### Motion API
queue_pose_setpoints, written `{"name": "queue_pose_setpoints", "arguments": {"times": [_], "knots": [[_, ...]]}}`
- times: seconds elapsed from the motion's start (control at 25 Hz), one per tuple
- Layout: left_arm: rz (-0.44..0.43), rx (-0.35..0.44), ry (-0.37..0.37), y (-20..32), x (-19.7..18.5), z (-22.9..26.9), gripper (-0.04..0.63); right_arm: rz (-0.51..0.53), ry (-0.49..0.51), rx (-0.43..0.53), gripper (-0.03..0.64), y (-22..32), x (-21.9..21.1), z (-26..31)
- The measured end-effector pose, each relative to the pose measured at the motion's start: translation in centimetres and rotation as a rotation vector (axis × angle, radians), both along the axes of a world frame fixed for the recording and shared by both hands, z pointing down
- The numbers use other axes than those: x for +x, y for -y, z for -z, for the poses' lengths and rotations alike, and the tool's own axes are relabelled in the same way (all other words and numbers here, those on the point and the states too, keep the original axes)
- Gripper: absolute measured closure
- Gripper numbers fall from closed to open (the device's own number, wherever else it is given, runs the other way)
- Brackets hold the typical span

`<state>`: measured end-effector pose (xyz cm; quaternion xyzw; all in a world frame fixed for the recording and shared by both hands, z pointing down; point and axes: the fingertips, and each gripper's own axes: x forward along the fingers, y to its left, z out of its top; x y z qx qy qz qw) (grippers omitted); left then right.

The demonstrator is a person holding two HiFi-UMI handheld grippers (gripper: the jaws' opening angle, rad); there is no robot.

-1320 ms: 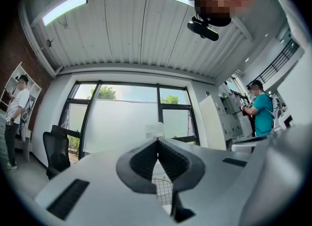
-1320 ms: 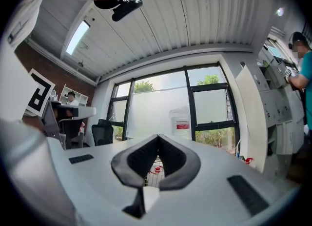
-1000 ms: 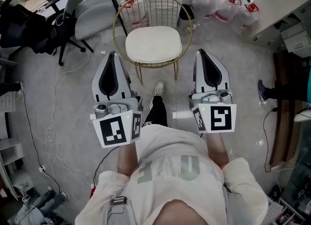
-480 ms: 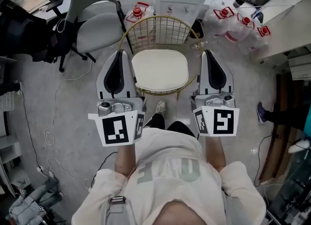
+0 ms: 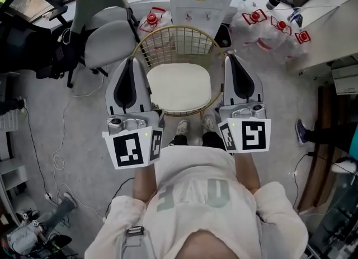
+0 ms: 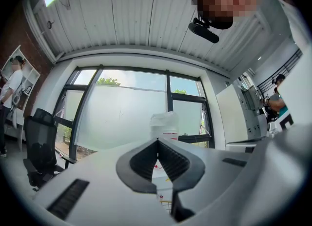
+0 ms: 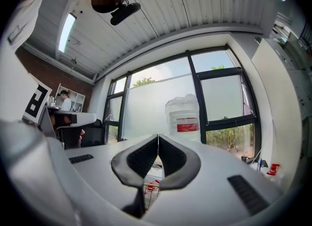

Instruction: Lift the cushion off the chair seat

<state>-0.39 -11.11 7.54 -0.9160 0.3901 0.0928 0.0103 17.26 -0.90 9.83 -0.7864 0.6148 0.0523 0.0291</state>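
Head view puts the cream cushion [image 5: 179, 87] flat on the seat of the gold wire chair [image 5: 180, 41], filling it from the front rim to the wire back. It looks like a thin, soft, light pad that would sag if taken at one spot, so a pinch on its left edge and another on its right edge seems best. The left tool [image 5: 132, 61] and right tool [image 5: 231, 57] show over the seat's side rims, each with jaws pressed together on nothing; how high above, I cannot tell. They cover part of the cushion's sides. Its underside, thickness and any ties are hidden. Both gripper views face windows and ceiling, with no cushion in them.
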Motion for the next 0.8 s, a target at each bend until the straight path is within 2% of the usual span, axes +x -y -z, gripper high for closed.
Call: {"name": "queue_pose_setpoints", "arguments": {"times": [0.16, 0.32, 0.48, 0.56, 0.68, 0.8], "knots": [[0.014, 0.017, 0.013, -1.3, 2.0, 0.5, 0.586, 0.039, 0.009, 0.017, 0.600, 0.0, 1.4, 0.7], [-0.008, -0.002, -0.024, -2.1, 3.8, 0.7, 0.586, 0.058, 0.035, 0.026, 0.600, 0.1, 2.8, 0.8], [0.011, -0.014, -0.011, -1.8, 3.9, -0.5, 0.586, 0.104, -0.018, 0.012, 0.600, 0.5, 2.2, 0.1], [0.047, -0.020, -0.029, -1.7, 3.1, -0.9, 0.584, 0.143, -0.028, 0.012, 0.600, 0.5, 1.5, -0.3], [0.113, -0.072, -0.058, -1.1, 1.9, -2.2, 0.584, 0.201, -0.006, -0.005, 0.600, 1.1, 1.0, -0.9], [0.128, -0.157, -0.071, 0.5, 1.7, -4.6, 0.584, 0.235, 0.017, -0.037, 0.600, 2.7, 1.2, -2.1]]}}
